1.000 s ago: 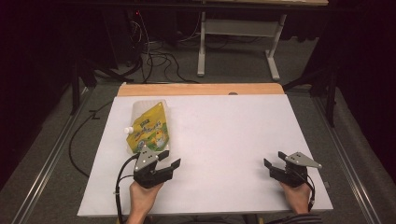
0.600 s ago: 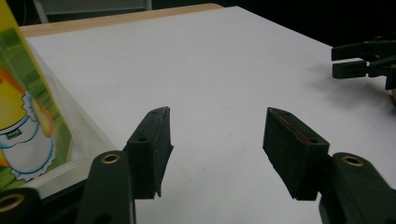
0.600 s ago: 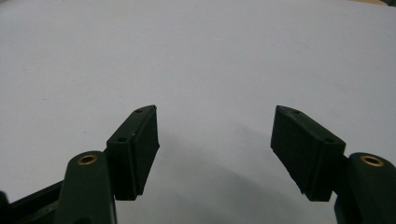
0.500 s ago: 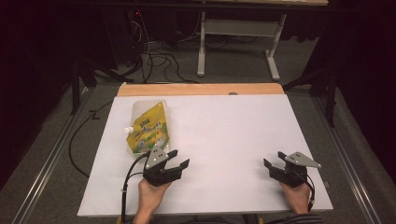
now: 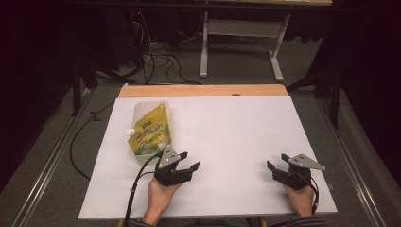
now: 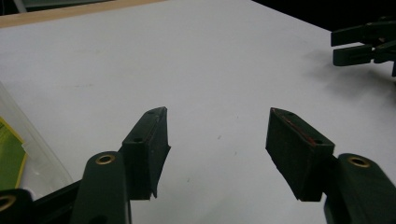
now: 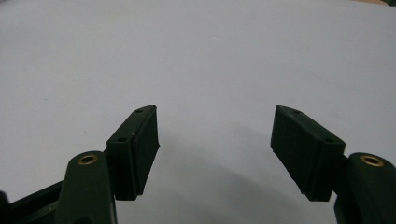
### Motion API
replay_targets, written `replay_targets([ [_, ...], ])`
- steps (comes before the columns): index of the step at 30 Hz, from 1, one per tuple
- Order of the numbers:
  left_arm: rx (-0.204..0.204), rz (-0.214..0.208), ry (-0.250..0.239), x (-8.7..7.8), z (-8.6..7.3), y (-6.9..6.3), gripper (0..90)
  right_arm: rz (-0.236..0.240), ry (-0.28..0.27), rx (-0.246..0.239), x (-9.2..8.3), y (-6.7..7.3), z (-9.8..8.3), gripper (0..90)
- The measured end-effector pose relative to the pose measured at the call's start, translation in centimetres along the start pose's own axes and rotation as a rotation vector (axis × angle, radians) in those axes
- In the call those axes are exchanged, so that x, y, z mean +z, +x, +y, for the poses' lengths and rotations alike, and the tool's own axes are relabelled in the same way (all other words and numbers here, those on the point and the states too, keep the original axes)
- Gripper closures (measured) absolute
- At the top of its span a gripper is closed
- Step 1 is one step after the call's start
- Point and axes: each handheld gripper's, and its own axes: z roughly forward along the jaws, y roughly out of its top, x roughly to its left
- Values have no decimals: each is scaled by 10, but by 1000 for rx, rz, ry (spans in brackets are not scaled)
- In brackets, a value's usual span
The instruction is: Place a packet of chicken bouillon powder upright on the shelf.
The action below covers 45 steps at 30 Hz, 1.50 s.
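A yellow-green spout pouch (image 5: 150, 132) with a white cap (image 5: 128, 132) lies flat on the left part of the white table top (image 5: 236, 127). My left gripper (image 5: 188, 161) is held low just to the right of the pouch's near end, open, with nothing between its jaws. In the left gripper view the gripper (image 6: 217, 126) points across bare table, and the pouch's clear edge (image 6: 28, 144) shows at the far left. My right gripper (image 5: 277, 161) rests near the front right of the table, open and empty. Beneath it (image 7: 215, 126) there is bare white surface.
A wooden strip (image 5: 203, 90) runs along the table's far edge. Beyond it are floor cables (image 5: 156, 59) and a grey metal stand (image 5: 241, 42). Metal rails (image 5: 47, 165) flank the table. The right gripper (image 6: 369, 42) appears at the top right of the left gripper view.
My left gripper has moved to the right, away from the pouch's near end, and turned more to the right. The right gripper has stayed put.
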Motion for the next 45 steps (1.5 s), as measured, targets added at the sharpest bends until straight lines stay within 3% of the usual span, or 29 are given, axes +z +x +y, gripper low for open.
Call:
replay_targets([
  [12,14,2,-5,14,-3,-1,392,-3,5,0,0,0,0,328],
  [18,-1,3,-10,21,-4,1,392,-2,5,0,0,0,0,328],
  [24,2,10,9,28,-7,2,392,-2,5,0,0,0,0,328],
  [34,-3,0,-20,35,-9,3,398,-1,5,0,0,0,0,328],
  [45,26,24,36,46,-16,0,410,0,8,-2,0,1,0,328],
])
